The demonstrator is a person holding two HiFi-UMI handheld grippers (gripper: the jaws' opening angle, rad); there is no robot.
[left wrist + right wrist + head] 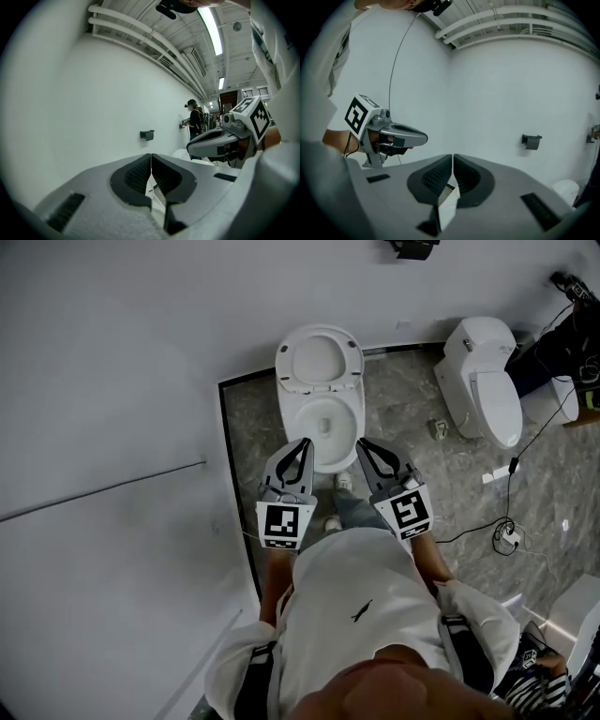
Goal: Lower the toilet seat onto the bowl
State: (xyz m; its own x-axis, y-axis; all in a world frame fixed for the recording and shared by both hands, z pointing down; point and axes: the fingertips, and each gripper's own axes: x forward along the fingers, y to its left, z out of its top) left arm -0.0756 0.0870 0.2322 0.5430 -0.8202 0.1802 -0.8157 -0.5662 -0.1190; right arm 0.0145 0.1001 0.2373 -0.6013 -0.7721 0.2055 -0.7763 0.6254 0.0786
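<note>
Head view alone: toilet seat (284,369) seemingly raised behind bowl (289,423), left claw (302,442) and right claw (361,444) near its front. Gripper views: both shut, empty; dark wall bracket (531,140).

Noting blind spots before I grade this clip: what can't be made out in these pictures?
- Toilet bowl: in both gripper views, hidden behind each hand-held gripper's own body; only a white sliver shows through the gap under the jaws.
- Left hand-held gripper and right hand-held gripper: head view, seen from above, so contact with the bowl rim is unclear.
- Small floor object: head view, too small to name.
</note>
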